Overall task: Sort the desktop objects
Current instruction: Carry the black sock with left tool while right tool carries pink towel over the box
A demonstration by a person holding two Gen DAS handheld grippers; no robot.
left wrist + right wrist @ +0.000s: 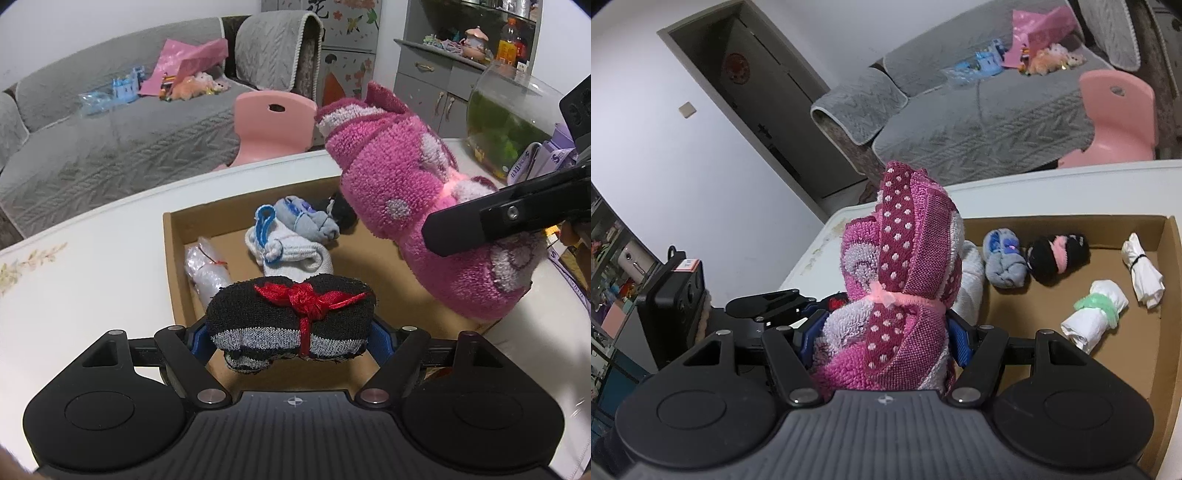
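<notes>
Black-and-grey striped, my left gripper's (291,332) load is a rolled sock bundle (291,321) tied with red ribbon, pinched between both pads above the cardboard box's (173,251) near edge. My right gripper (882,339) clamps a pink terry towel roll (905,280) tied with pink ribbon, beside the box on the white table (92,277). Inside lie a grey sock roll (1003,262) and a black one (1058,258).

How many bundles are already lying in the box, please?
6: leftmost a clear bag, then a white sock, a grey sock, a black bundle, and at the right a green-banded roll and a black-banded roll. The held towel may hide others.
</notes>
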